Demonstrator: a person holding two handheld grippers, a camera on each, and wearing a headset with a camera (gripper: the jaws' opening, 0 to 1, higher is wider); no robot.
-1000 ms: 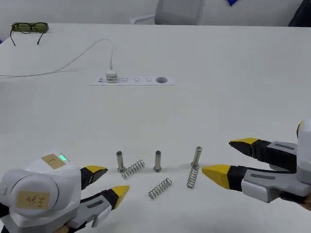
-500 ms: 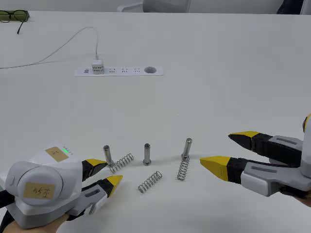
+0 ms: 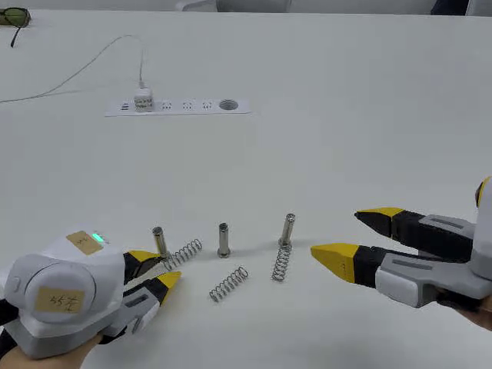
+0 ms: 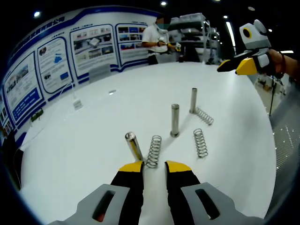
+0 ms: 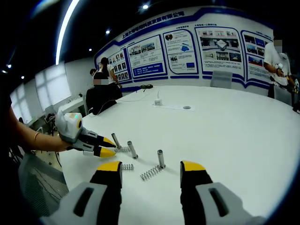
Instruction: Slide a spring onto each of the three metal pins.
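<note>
Three metal pins stand upright in a row on the white table: left pin [image 3: 159, 240], middle pin [image 3: 224, 239], right pin [image 3: 287, 230]. A spring lies beside each: left spring [image 3: 183, 254], middle spring [image 3: 229, 284], right spring [image 3: 281, 263] leaning at the right pin's foot. My left gripper [image 3: 157, 267] is open by a narrow gap with nothing in it. In the left gripper view its tips [image 4: 154, 165] sit just short of the left spring [image 4: 153, 151] and left pin [image 4: 134, 146]. My right gripper [image 3: 336, 232] is wide open and empty, to the right of the right pin [image 5: 161, 158].
A white power strip [image 3: 177, 106] with a plugged-in charger and cable lies farther back on the table. Dark glasses [image 3: 13, 15] rest at the far left corner. People stand by the wall panels in both gripper views.
The head camera tilted, shifting the whole scene. My left gripper moved closer to the left pin and spring, and its jaws narrowed. The right gripper stays open near the right pin.
</note>
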